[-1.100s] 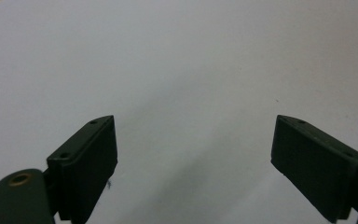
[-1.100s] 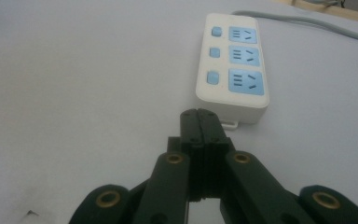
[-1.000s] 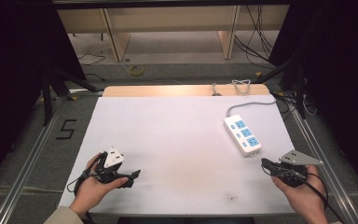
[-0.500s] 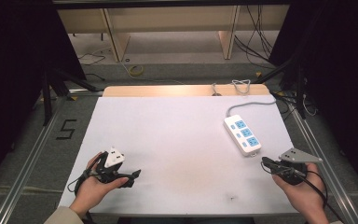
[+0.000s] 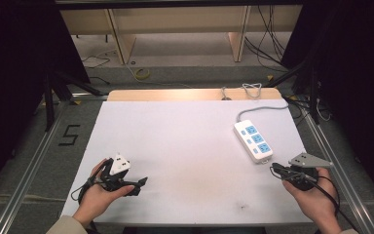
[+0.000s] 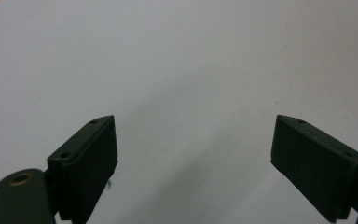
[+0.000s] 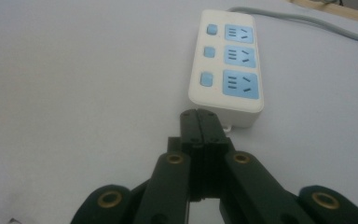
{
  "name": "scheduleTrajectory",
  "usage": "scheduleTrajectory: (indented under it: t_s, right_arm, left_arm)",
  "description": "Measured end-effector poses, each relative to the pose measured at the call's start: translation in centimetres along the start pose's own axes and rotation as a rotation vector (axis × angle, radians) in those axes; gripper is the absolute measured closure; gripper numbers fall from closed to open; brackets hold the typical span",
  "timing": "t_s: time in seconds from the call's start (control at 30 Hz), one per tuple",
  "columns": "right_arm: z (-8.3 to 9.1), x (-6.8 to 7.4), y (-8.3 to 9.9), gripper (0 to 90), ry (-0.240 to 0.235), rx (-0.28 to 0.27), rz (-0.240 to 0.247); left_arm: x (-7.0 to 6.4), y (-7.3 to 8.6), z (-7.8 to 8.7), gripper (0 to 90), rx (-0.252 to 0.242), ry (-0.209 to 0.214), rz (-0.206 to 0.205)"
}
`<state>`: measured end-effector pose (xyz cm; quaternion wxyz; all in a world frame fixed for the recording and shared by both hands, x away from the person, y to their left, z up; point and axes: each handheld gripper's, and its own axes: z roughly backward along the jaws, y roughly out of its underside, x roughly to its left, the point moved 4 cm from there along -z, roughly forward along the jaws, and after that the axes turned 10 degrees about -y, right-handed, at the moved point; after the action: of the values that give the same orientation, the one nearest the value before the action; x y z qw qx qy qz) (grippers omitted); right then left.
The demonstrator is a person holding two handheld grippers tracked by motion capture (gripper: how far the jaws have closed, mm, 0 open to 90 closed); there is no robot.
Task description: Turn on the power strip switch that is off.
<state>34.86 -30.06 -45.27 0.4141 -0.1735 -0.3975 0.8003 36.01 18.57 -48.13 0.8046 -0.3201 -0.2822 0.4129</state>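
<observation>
**Dim room, bright tabletop**

White tabletop [image 5: 185, 146] glows mid-frame, a wooden strip [image 5: 175, 94] along its far edge. Pale wooden shelving [image 5: 175, 24] up top, cables [image 5: 268, 48] trailing on grey floor [image 5: 39, 146], black drapes [image 5: 14, 73] on both sides.

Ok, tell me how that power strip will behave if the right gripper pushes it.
The power strip looks like a rigid, flat plastic block, so it should slide rather than tip or roll. Its grey cord trails off the far edge and may drag, turning the strip. The right gripper, jaws shut, would probably push it as a narrow point.
</observation>
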Motion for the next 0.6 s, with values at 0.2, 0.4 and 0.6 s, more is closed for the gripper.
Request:
scheduleTrajectory:
  t_s: [0.2, 0.4, 0.6]
  right_arm:
    - [-0.16, -0.03, -0.25, 90.0, 0.002, 0.007, 0.000]
    - [-0.36, -0.19, -0.43, 90.0, 0.004, 0.012, -0.005]
    - [-0.50, -0.30, -0.50, 90.0, 0.005, 0.020, -0.008]
  left_arm:
    - [0.01, 0.00, -0.02, 14.2, 0.000, -0.001, 0.001]
    - [0.01, 0.00, -0.06, 14.2, 0.000, -0.002, 0.005]
    - [-0.02, -0.05, -0.03, 14.2, -0.003, 0.008, 0.015]
